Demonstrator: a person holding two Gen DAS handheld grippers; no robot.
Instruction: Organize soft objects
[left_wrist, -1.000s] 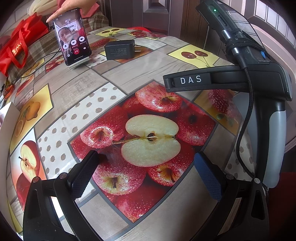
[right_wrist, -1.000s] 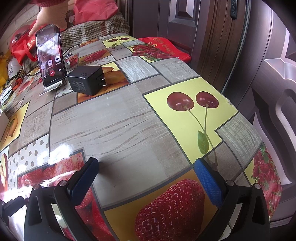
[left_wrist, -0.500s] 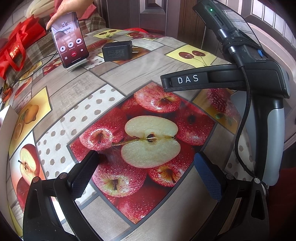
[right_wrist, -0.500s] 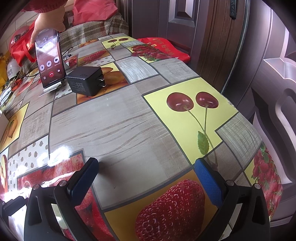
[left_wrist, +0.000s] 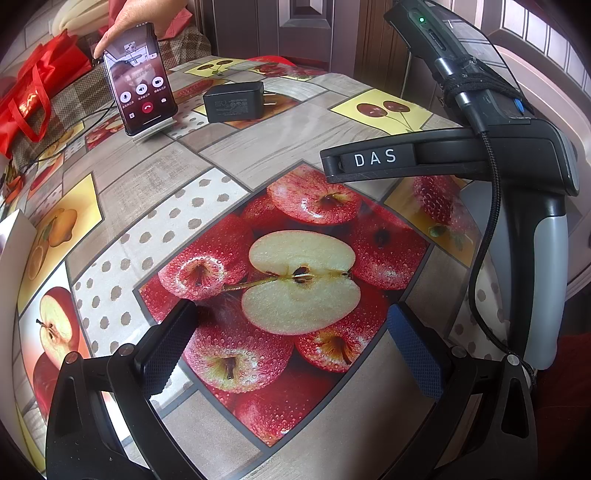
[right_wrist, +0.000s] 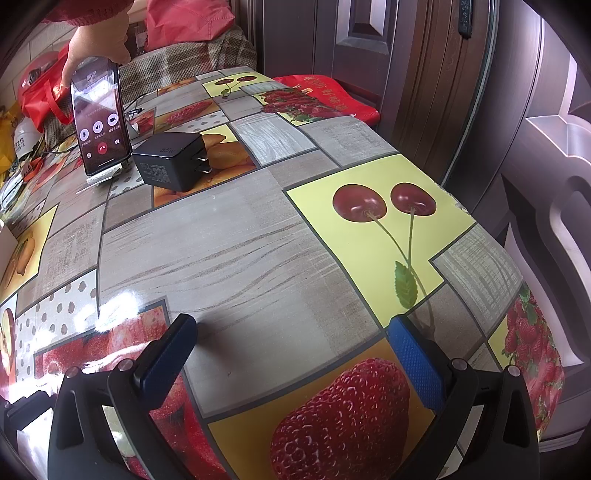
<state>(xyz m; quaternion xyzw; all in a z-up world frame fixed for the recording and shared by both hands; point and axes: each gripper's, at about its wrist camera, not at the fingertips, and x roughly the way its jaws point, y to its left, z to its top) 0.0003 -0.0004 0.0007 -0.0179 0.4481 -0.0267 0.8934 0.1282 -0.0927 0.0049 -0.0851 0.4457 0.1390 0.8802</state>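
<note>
Table (left_wrist: 229, 155) first, and it fills both views: a glossy fruit-print cover of apples, cherries and strawberries, with no soft object lying anywhere on it. That is the story right now, because the things to be organised do not show on the surface at all; the only soft-looking items are off the far edge, a red bag (left_wrist: 33, 99) and a checked cushion (right_wrist: 192, 66), and whether those belong to the job cannot be told. Next down in size, the right hand-held gripper (right_wrist: 291, 358) sits low over the strawberry panel, its body visible in the left view, jaws spread wide with nothing between them. The left hand-held gripper (left_wrist: 291, 343) hovers over the halved apple print, equally wide and equally empty. Further back, a bare hand (right_wrist: 98, 40) steadies a phone (left_wrist: 140, 77) propped upright on a small stand, call screen lit. Just beside it lies a black charger (right_wrist: 170, 162), prongs pointing right. Judging by all this, the work looks not yet begun, a setup pause. The next move calls for finding the soft items and bringing a gripper to one of them.
</note>
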